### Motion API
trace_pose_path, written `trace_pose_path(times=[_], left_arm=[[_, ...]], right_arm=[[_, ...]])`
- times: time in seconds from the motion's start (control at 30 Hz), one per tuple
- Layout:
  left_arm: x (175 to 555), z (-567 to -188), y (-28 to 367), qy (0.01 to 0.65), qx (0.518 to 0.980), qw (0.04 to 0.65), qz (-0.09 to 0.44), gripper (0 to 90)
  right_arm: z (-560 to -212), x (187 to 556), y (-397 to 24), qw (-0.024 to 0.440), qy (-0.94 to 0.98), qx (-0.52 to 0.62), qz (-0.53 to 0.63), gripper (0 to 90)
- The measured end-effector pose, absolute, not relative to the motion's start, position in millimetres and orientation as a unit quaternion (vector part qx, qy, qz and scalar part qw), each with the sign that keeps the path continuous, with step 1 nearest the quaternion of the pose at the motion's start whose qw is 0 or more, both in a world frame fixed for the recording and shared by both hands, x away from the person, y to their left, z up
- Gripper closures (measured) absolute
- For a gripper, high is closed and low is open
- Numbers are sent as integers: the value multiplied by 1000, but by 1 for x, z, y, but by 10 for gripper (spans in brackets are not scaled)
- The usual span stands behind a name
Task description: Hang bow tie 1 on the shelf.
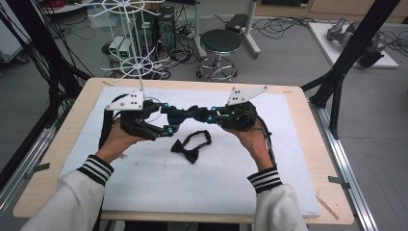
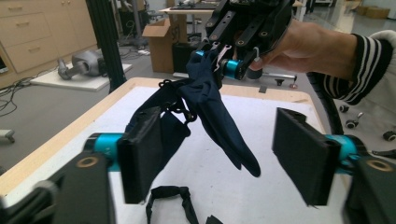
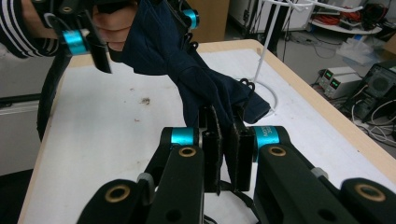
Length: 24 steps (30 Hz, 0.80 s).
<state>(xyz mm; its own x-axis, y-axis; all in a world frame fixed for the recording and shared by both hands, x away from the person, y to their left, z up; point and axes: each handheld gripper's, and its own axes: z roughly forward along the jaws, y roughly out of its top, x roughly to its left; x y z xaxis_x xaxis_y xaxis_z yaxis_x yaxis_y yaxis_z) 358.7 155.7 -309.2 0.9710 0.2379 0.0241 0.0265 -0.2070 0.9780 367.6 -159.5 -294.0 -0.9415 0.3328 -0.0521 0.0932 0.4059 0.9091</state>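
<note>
Navy cloth pinched in right jaws, beside left jaws

A wooden table carries a white mat and black bow tie.

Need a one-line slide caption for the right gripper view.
Right gripper clamps a navy bow tie above the white mat.

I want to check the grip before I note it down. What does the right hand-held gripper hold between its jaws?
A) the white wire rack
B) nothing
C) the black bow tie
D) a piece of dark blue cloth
D: in the right gripper view the right hand-held gripper has its jaws closed on the dark blue cloth, while the black bow tie lies loose on the white mat.
</note>
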Motion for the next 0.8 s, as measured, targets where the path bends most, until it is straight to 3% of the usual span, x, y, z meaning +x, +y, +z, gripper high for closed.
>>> trace_pose_path(times=[0.07,0.4,0.53,0.8], left_arm=[[358,-309,155,80,772,624,92,472],[359,-309,155,88,770,625,89,635],[359,-309,157,92,767,629,88,763],[359,-309,156,98,766,630,86,820]], right_arm=[[-294,368,-158,114,830,125,531,862],[-295,368,-155,114,831,119,530,862],[-296,368,-155,114,831,120,531,861],[-298,368,-156,110,829,122,535,852]])
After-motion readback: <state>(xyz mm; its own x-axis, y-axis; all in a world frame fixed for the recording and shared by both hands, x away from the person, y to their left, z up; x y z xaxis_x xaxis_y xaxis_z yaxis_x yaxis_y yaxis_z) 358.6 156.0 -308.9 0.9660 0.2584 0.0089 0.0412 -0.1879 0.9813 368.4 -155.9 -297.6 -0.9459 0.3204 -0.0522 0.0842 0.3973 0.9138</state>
